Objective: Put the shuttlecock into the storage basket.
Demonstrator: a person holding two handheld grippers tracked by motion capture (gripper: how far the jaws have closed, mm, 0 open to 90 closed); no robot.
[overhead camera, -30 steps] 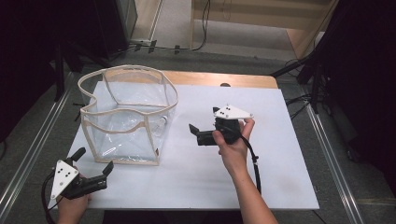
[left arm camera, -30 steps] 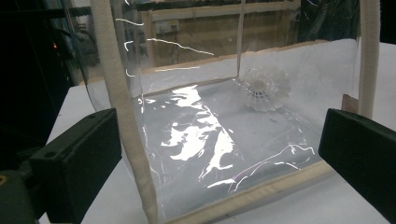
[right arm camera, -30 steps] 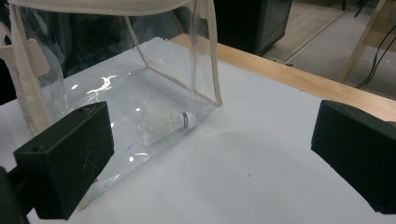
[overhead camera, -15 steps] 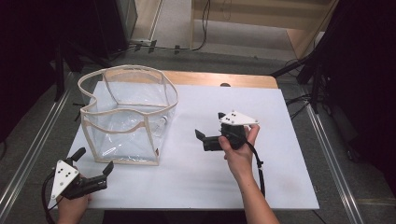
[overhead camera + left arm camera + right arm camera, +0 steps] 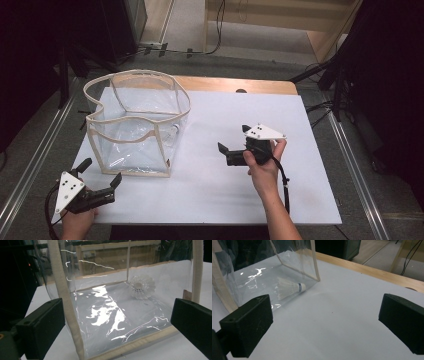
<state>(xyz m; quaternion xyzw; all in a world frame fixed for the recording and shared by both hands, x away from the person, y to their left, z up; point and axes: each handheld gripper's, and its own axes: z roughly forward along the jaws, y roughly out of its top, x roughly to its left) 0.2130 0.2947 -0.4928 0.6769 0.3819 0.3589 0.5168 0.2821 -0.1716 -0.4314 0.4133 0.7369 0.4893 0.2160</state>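
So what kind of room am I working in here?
Probably a lab or recording workspace, not a home: a white-topped table with metal floor rails either side, loose black cables on the bare floor, and dark stands around it.

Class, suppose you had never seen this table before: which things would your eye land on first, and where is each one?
First the clear plastic bag with cream trim, standing open on the left half of the white table. Next the white shuttlecock lying on its side inside the bag, on its floor. Then the two open black grippers: the left gripper at the table's near left corner, the right gripper right of the bag, both empty.
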